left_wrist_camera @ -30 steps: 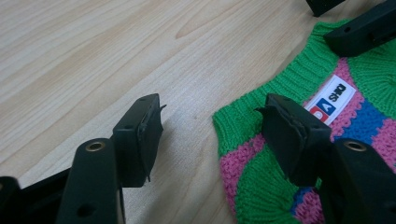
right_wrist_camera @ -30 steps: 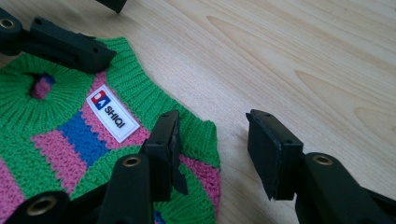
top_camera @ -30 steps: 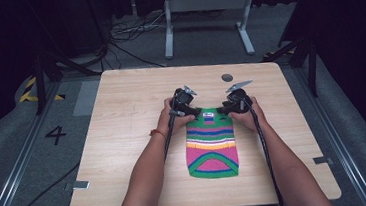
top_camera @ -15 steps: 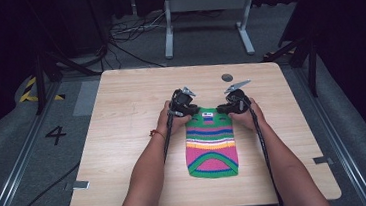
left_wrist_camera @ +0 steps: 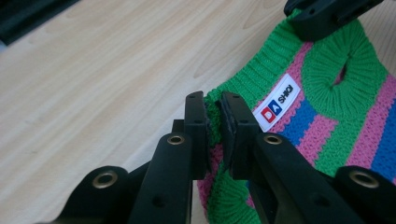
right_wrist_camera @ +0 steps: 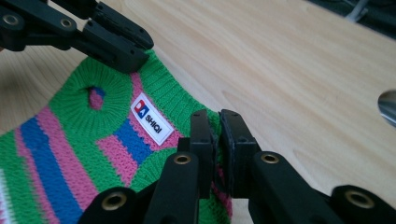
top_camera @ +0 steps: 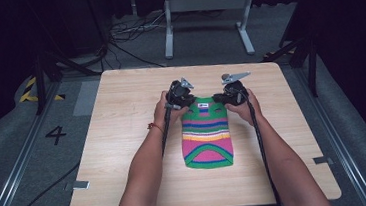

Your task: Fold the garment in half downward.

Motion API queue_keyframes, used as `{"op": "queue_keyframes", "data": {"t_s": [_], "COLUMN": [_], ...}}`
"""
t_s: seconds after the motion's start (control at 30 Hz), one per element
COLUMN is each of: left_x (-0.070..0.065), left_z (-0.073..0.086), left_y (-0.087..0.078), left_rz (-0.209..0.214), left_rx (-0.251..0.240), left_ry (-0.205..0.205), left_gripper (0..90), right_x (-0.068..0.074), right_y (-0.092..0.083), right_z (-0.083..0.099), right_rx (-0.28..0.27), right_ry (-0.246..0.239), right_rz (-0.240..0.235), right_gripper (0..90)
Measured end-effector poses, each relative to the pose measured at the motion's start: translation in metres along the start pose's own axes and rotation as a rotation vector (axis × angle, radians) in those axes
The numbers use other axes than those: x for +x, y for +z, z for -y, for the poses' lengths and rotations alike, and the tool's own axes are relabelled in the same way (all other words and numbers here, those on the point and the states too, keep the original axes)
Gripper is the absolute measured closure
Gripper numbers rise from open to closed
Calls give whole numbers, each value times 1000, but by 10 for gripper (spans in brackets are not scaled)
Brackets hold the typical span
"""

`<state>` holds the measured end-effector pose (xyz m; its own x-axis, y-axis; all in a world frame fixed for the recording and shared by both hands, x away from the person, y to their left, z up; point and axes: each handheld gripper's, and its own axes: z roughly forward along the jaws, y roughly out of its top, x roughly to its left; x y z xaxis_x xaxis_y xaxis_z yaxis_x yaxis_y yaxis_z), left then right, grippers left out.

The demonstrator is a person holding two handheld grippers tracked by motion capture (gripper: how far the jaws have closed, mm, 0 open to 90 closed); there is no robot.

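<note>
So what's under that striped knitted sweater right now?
The striped sweater lies on the wooden table. Both grippers, left and right, pinch its far corners. Whatever lies beneath the knit is covered.

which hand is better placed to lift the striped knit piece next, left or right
Neither alone. The left tongs are shut on one far corner of the striped knit piece, the right tongs on the other. Both sit level at its far edge, so lifting together looks best.
</note>
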<state>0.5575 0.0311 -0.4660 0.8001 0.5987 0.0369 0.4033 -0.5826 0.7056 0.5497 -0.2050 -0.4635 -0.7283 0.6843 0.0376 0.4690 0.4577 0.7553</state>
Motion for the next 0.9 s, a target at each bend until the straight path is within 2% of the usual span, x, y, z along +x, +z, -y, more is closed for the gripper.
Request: {"op": "queue_keyframes", "data": {"t_s": [0.03, 0.07, 0.17, 0.27, 0.3, 0.37, 0.47, 0.6, 0.63, 0.67, 0.7, 0.9], "left_x": [0, 1, 3, 5, 5, 5, 3, -5, -9, -14, -17, -26], "left_z": [-2, -6, -8, -9, -10, -11, -14, -14, -13, -11, -8, 4], "left_y": [-2, -6, -10, -17, -19, -25, -30, -39, -41, -44, -46, -54], "left_rz": [-9, -26, -49, -58, -57, -59, -83, -60, -61, -53, -51, -15], "left_rx": [-6, 5, 13, -25, -22, -30, -8, -47, -51, -53, -54, -84], "left_ry": [7, 19, 22, 12, 14, 40, 101, 133, 155, 194, 210, 201], "left_gripper": [817, 818, 819, 819, 819, 820, 823, 823, 823, 823, 822, 822], "right_x": [0, 2, 3, 6, 7, 7, 8, 12, 14, 15, 18, 26], "right_y": [0, -3, -4, -6, -7, -9, -13, -17, -19, -20, -23, -32], "right_z": [0, -6, -12, -18, -20, -22, -24, -24, -23, -21, -19, -6], "right_rx": [0, -16, -38, -60, -67, -70, -85, -93, -94, -91, -85, -79], "right_ry": [0, -22, -24, -34, -38, -44, -56, -75, -83, -83, -89, -115], "right_rz": [0, 10, 19, 22, 24, 24, 26, 3, -2, -12, -23, -61], "right_gripper": [847, 847, 847, 848, 847, 847, 847, 846, 846, 845, 845, 845]}}
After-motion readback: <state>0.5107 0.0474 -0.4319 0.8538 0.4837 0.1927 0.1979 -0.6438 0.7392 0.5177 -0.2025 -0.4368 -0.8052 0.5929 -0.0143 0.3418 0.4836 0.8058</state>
